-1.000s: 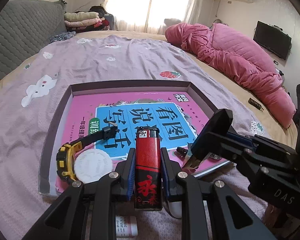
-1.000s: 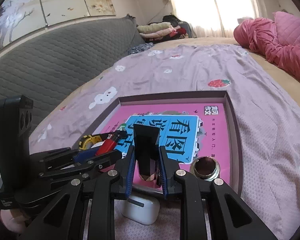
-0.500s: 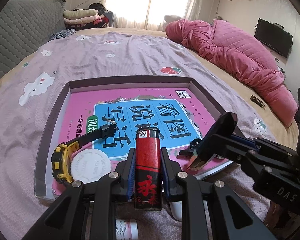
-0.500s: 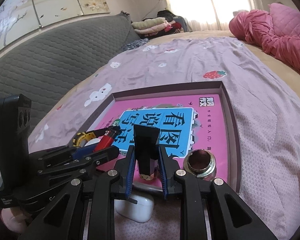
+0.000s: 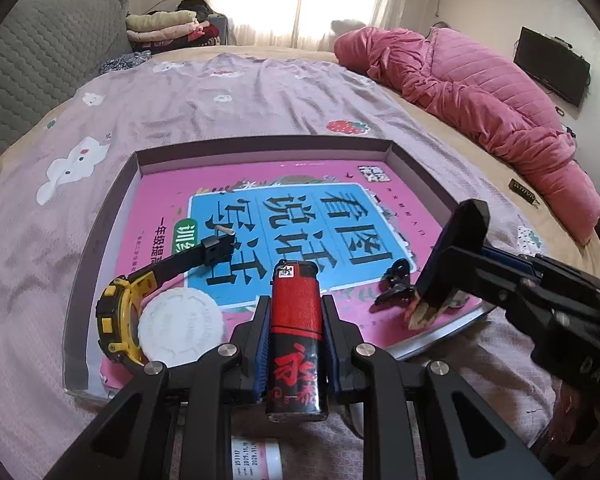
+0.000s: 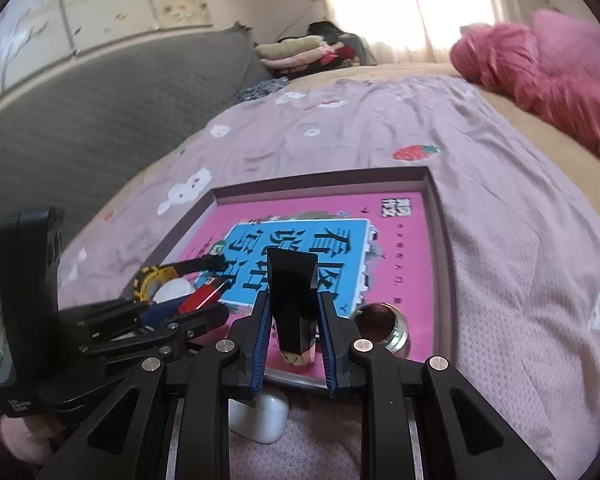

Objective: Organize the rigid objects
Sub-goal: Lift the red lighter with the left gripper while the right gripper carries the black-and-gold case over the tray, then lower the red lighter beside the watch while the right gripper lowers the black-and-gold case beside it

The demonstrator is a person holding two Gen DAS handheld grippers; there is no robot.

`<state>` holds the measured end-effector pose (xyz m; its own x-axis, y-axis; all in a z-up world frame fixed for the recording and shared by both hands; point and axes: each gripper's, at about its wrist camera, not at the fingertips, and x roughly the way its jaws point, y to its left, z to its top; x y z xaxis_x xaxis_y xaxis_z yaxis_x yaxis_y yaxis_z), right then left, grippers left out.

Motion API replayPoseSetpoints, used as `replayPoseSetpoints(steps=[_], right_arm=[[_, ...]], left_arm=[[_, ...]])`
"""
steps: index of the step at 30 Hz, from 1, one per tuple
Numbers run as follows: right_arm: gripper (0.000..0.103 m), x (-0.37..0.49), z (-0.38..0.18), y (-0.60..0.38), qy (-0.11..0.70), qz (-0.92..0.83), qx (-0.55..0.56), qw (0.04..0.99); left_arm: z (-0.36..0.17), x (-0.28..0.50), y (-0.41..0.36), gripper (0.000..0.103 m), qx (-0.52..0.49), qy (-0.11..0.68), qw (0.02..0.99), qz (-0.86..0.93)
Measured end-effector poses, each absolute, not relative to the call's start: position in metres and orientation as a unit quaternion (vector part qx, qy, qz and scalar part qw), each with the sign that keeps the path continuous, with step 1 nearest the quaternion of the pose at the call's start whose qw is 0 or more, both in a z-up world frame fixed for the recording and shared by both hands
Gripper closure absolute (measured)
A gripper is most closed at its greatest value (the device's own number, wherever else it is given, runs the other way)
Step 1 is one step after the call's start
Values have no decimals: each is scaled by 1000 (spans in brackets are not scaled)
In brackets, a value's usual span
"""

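Note:
My left gripper (image 5: pixel 295 312) is shut on a red and black lighter (image 5: pixel 296 344), held upright above the near edge of a shallow tray (image 5: pixel 260 148) that is lined with a pink book. My right gripper (image 6: pixel 292 320) is shut on a black wedge-shaped object (image 6: pixel 292 284) with a gold-patterned end, over the tray's near right part. In the tray lie a yellow and black watch (image 5: pixel 120 320), a white round lid (image 5: pixel 180 326), a small black clip (image 5: pixel 396 284) and a metal fitting (image 6: pixel 384 324). The right gripper (image 5: pixel 440 292) also shows in the left wrist view, and the left gripper (image 6: pixel 188 304) in the right wrist view.
The tray sits on a lilac bedspread (image 5: pixel 220 100). On the bed below the grippers lie a white earbud case (image 6: pixel 260 416) and a labelled bottle (image 5: pixel 256 460). A pink quilt (image 5: pixel 480 92) is heaped at the right, with a grey padded headboard (image 6: pixel 100 120) at the left.
Both grips are unchanged. Both hands have barely shifted over the tray's near edge, and the right wrist view is now slightly blurred.

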<state>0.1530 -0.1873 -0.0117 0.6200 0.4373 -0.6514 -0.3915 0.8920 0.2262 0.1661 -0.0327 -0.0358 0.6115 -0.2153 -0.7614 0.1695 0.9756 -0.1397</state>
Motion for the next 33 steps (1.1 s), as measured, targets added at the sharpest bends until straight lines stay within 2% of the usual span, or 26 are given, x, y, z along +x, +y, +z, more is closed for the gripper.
replayPoseSetpoints(steps=[10,21,33], right_arm=[[80,161,-26,-156,386,232,-26,892],[79,160,-30,-156,390,242,-23,888],[78,159,-28,-164,387,235,-8,892]], left_arm=[[-42,173,-24,80,-40,439,892,-99],[-45,181,-27,80,-38,441,891,-103],[-45,179,-38,80,12,434,896,-96]])
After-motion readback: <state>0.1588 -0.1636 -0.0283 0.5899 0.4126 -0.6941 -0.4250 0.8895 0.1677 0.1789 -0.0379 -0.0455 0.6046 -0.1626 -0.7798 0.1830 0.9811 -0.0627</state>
